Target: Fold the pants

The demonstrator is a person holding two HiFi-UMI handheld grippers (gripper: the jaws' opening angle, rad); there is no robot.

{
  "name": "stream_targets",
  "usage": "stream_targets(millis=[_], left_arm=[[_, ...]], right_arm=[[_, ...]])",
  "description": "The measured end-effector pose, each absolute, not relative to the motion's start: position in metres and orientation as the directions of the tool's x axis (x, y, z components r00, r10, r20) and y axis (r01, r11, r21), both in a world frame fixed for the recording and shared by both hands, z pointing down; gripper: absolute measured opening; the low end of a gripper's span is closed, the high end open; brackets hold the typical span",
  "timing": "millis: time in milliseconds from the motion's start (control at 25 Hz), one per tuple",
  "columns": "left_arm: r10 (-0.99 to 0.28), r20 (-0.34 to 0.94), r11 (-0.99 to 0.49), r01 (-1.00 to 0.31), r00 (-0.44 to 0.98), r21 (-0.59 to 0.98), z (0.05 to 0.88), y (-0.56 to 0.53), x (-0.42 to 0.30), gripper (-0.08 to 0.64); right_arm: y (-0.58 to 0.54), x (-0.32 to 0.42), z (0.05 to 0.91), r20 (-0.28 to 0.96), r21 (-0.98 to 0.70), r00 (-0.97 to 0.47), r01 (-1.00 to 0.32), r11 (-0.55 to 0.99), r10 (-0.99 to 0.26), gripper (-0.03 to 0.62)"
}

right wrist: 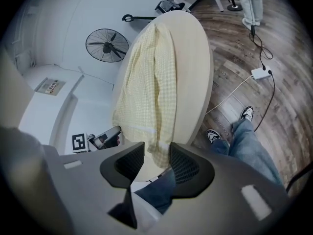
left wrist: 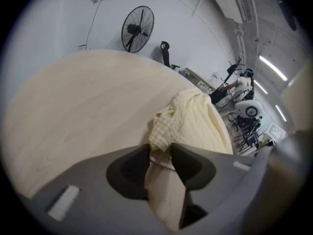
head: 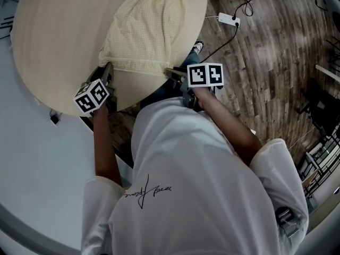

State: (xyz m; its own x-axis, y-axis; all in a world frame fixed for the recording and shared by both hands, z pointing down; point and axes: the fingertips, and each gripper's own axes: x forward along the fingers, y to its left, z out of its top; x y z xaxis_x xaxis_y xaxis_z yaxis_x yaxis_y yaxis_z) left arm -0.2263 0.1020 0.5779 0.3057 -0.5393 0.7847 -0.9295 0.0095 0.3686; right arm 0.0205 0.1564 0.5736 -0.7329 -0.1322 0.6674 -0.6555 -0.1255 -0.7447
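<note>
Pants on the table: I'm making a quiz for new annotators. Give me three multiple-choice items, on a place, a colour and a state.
1. The pants lie: A on the floor; B on the round table; C over a chair.
2. Their colour: A pale yellow; B red; C black.
3. The right gripper's fingers are: A pressed together; B apart; C clamped on a cable.
Key: B, they lie on the tabletop; A, yellow check in every view; B, a gap shows between them.
</note>
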Motion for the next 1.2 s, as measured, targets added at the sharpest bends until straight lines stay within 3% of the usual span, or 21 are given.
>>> stream_targets(millis=[360, 480, 720, 1200], left_arm=[[-0.531, 0.799, -0.005, -0.944, 0.282, 0.330, 0.581, 0.106, -0.230, 0.156], [-0.533, 0.799, 0.005, -0.943, 0.279, 0.333, 0.580, 0.104, -0.230, 0.144], [-0.541, 0.778, 0.058, -0.908, 0.320, 0.414, 0.580, 0.099, -0.223, 0.121], [-0.544, 0.757, 0.094, -0.870, 0.362, 0.484, 0.573, 0.099, -0.220, 0.081]], right_arm=[[0.153, 0.009, 0.578, 0.647, -0.758, -0.753, -0.618, -0.207, -0.119, 0.135], [0.153, 0.010, 0.581, 0.653, -0.752, -0.749, -0.626, -0.208, -0.108, 0.092], [0.150, 0.021, 0.581, 0.632, -0.764, -0.769, -0.600, -0.237, -0.093, 0.041], [0.146, 0.019, 0.566, 0.578, -0.802, -0.812, -0.546, -0.243, -0.084, 0.029]])
